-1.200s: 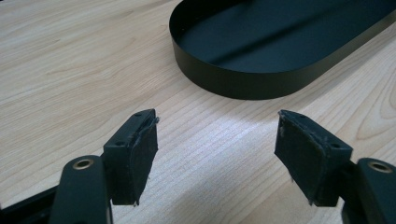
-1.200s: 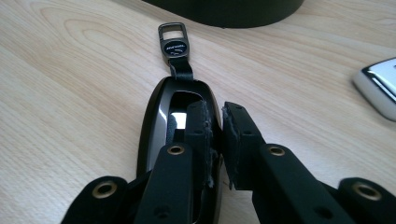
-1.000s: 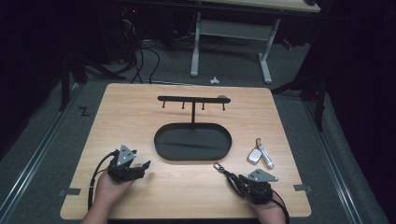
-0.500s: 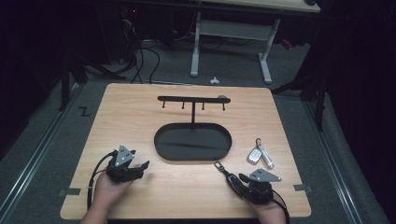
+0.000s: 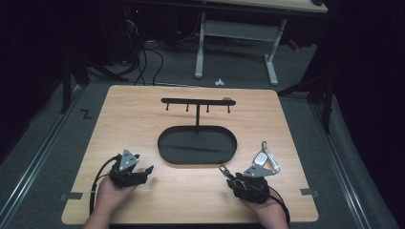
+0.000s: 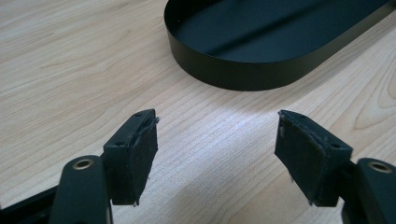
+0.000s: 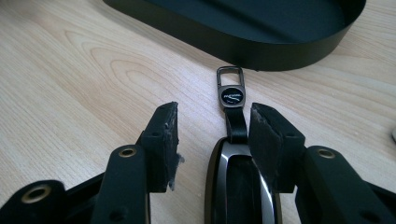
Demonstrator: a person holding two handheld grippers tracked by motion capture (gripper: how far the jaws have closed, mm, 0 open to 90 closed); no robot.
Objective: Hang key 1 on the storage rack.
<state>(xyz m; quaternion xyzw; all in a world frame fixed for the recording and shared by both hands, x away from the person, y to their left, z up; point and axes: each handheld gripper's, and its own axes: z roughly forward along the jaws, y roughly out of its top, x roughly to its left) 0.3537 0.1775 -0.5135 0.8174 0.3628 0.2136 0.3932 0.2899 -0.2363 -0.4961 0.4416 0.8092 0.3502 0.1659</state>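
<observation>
A black key fob (image 7: 240, 186) lies on the wooden table between the jaws of my right gripper (image 7: 212, 126), close against the right-hand pad, with a gap to the other pad. Its strap and metal clasp (image 7: 231, 88) point toward the black oval tray (image 7: 261, 51). In the high view the clasp (image 5: 223, 168) pokes out ahead of my right gripper (image 5: 232, 179), which stands open. My left gripper (image 5: 147, 172) rests near the front left, also open, with bare table between its jaws (image 6: 217, 140). The tray's wall (image 6: 243, 74) is just ahead of it.
A rail with several small hooks (image 5: 197, 101) rises on a post from the tray (image 5: 165, 150). A second, silver-faced key fob (image 5: 261, 159) with a ring lies to the right of the tray, just behind my right gripper. The table's front edge (image 5: 191, 222) is close to both hands.
My right gripper has crept slightly forward and to the left along the black key fob. The left gripper has stayed where it was.
</observation>
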